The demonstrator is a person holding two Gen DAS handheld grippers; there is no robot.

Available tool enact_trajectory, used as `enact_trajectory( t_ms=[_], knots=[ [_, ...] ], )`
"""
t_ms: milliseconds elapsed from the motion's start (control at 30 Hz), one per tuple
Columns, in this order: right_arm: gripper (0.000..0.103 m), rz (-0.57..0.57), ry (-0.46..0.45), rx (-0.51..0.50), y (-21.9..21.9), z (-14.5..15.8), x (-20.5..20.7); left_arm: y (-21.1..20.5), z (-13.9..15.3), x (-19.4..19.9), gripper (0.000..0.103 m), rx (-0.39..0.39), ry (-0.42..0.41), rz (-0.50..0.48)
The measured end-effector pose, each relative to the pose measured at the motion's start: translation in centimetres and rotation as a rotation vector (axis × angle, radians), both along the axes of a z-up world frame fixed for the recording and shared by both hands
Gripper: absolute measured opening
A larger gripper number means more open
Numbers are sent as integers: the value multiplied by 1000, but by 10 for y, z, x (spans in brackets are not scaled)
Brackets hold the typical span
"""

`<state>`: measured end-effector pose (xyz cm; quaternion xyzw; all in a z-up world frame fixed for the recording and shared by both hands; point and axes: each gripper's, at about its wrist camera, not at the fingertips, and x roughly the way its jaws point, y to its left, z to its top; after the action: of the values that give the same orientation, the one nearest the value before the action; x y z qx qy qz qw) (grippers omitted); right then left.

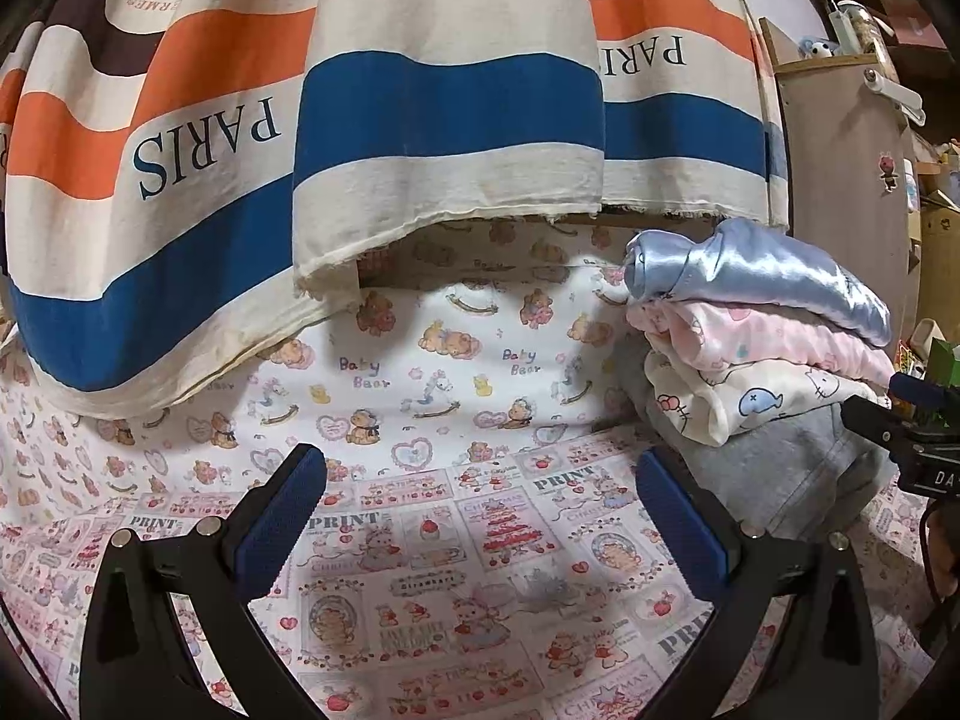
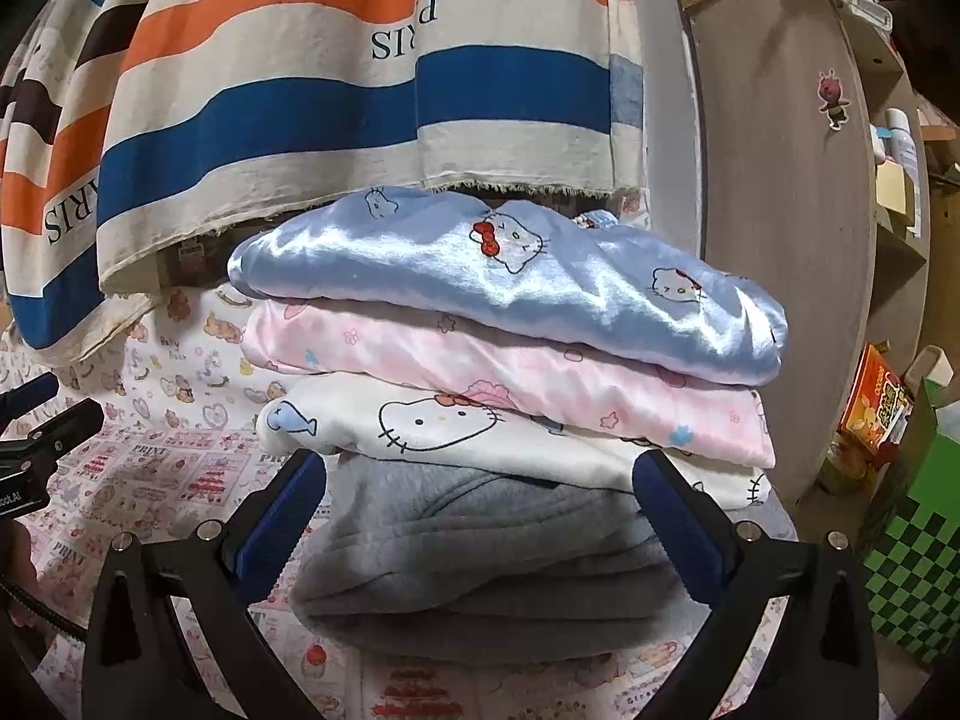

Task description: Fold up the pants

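A stack of folded pants stands on the patterned cloth. From the top: shiny blue satin pants (image 2: 510, 276) with cat prints, pink pants (image 2: 516, 372), white cartoon-print pants (image 2: 444, 420), and thick grey pants (image 2: 480, 558) at the bottom. My right gripper (image 2: 480, 510) is open right in front of the grey pants, its blue pads on either side of them. My left gripper (image 1: 480, 510) is open over bare patterned cloth, with the stack (image 1: 756, 348) to its right. Nothing sits between the left fingers.
A striped curtain (image 1: 372, 108) with "PARIS" lettering hangs behind the work surface (image 1: 420, 540). A wooden shelf unit (image 2: 780, 240) stands to the right of the stack. Boxes, one green checkered (image 2: 906, 564), lie at the far right. The other gripper (image 1: 918, 438) shows at the right edge.
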<state>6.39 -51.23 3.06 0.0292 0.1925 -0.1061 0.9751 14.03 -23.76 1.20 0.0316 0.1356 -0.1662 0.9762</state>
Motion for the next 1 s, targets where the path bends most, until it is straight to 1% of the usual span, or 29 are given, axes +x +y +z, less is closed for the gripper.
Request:
enact_trajectory(
  t_ms=[67,167,267,500,1000],
  knots=[
    [103,-20,-3,-12,1,0,-1,0,0,0,102,1,-2,0],
    [103,8,-29,-44,9,2,-5,0,0,0,102,1,-2,0],
    [103,17,-33,-67,14,3,-5,0,0,-1,102,0,-3,0],
    [103,1,-7,-11,4,2,-3,-1,0,-2,102,4,-6,-4],
    [103,5,5,-7,5,1,-1,-2,0,-2,102,6,-5,-6]
  ],
)
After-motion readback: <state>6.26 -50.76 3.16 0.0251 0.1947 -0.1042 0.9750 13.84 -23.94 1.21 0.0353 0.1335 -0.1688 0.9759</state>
